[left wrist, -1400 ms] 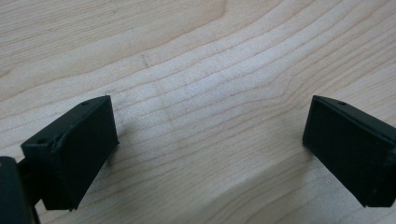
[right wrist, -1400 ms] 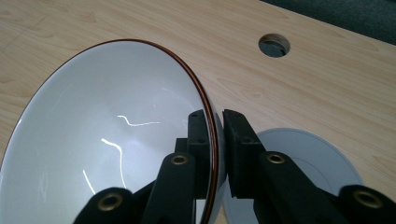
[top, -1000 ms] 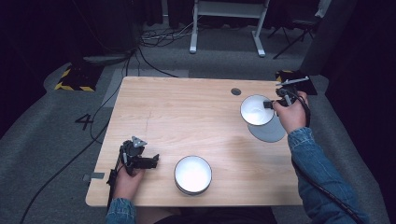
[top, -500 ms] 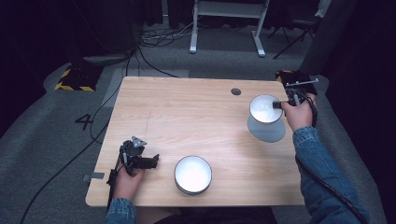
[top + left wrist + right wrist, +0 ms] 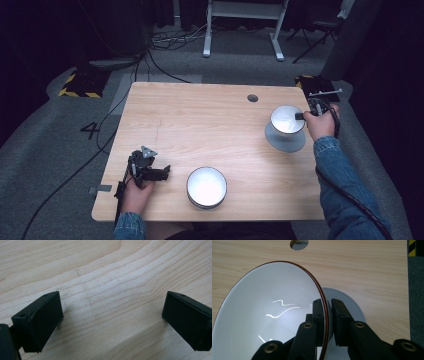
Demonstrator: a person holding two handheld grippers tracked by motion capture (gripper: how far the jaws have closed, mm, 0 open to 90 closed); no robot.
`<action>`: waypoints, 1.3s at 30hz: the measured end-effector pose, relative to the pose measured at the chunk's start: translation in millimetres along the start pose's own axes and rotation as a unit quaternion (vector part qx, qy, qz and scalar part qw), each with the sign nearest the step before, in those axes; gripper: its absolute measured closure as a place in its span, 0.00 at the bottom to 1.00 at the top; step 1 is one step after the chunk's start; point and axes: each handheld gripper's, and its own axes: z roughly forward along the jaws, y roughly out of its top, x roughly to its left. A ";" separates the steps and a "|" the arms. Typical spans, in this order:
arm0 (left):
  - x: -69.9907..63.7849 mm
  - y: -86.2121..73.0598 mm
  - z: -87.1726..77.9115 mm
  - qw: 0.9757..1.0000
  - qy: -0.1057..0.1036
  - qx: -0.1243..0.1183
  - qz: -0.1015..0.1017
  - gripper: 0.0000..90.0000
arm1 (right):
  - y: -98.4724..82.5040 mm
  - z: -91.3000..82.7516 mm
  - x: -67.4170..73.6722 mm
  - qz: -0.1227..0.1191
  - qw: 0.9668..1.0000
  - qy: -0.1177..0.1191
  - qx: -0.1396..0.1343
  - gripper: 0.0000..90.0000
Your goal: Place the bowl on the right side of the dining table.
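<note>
A glossy white bowl with a thin reddish-brown rim sits above a flat, plain pale grey round plate. A second white bowl has a dark outer edge. The light wooden table shows wavy tan grain lines. Both grippers, left and right, are matt black. The person's sleeves are blue denim. The floor has yellow-and-black hazard stripes.

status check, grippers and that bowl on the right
Right gripper shut on bowl rim, above grey plate. Left gripper open, empty, on table. Nothing in the way.
</note>
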 end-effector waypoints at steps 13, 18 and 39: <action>0.0 0.0 0.0 1.000 0.000 0.000 0.000 0.04 | -15.0 23.4 -18.4 0.033 0.999 -0.008 0.022 0.91; 0.0 0.0 0.0 1.000 0.000 0.000 0.000 0.04 | -19.1 29.3 -23.8 0.040 0.999 -0.010 0.024 0.91; -0.2 -0.1 0.0 1.000 0.000 0.000 -0.001 0.04 | -22.6 42.5 -33.9 0.065 0.998 0.003 0.015 0.91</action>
